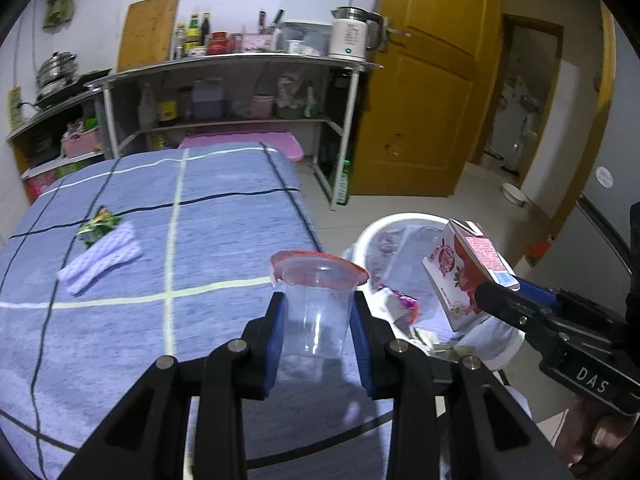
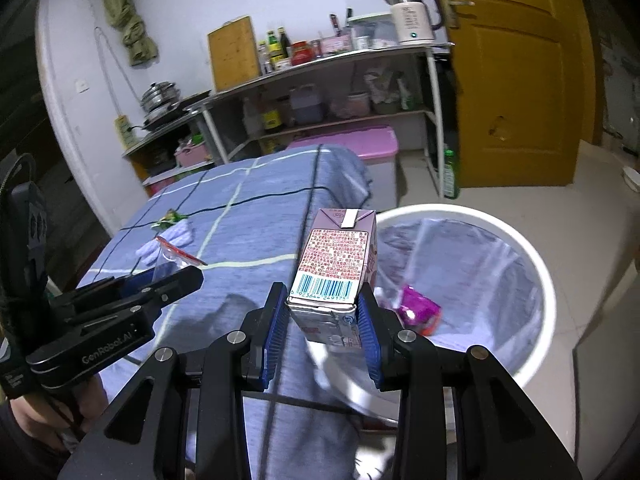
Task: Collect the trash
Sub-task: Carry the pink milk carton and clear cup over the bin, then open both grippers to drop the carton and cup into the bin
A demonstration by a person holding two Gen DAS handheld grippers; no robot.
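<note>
1. Trash in hand: a clear cup (image 1: pixel 316 312) with a red rim, clamped by the left hand-held gripper (image 1: pixel 318 332) over the table's (image 1: pixel 120 340) right edge.
2. The right hand-held gripper (image 2: pixel 323 320) grips a carton (image 2: pixel 334 264) at its base, above the bin's (image 2: pixel 536 272) near rim.
3. The cup stands upright, mouth up; the carton's long axis runs up and away from the gripper, barcode side facing the camera.
4. To do it well, carry each piece fully over the lined opening before releasing; the cup has farther to go.
5. A wrapper (image 1: pixel 98 226) and a cloth (image 1: pixel 102 262) lie near the table's left edge.
</note>
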